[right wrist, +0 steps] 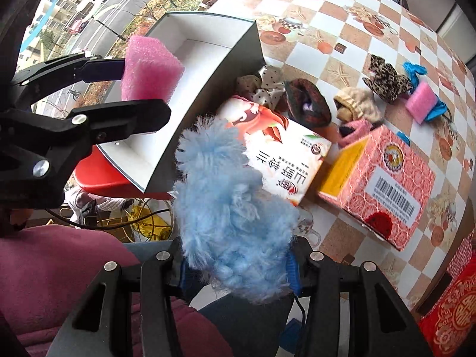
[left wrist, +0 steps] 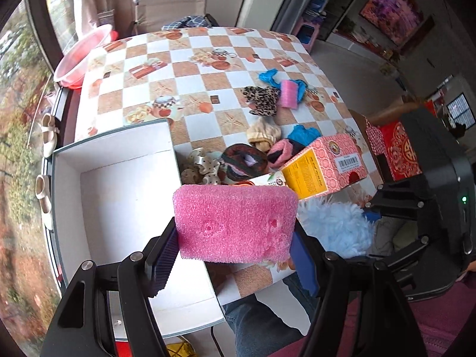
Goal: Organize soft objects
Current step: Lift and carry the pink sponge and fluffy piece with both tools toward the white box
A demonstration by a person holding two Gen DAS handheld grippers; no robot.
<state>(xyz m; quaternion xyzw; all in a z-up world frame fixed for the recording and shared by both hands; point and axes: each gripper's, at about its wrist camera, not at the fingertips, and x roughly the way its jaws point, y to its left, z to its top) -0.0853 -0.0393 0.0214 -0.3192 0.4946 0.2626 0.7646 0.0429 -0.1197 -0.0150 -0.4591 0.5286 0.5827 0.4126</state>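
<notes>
My left gripper [left wrist: 235,250] is shut on a pink foam sponge [left wrist: 235,223], held above the near right corner of an open white box [left wrist: 119,196]. The same pink sponge [right wrist: 150,70] shows in the right wrist view over the white box [right wrist: 205,68]. My right gripper [right wrist: 238,270] is shut on a fluffy light-blue ball [right wrist: 229,196], which hangs above the table's near edge; the blue ball [left wrist: 333,226] appears right of the sponge. Hair scrunchies [left wrist: 244,160], a leopard one [left wrist: 261,98] and a small pink foam piece [left wrist: 290,93] lie on the checked table [left wrist: 193,59].
A pink carton with a barcode [left wrist: 330,160] and a white printed carton [right wrist: 282,154] lie beside the white box. A red basin [left wrist: 83,56] stands at the table's far left corner, a chair [left wrist: 169,9] behind it. A person's legs [left wrist: 261,321] are under the near edge.
</notes>
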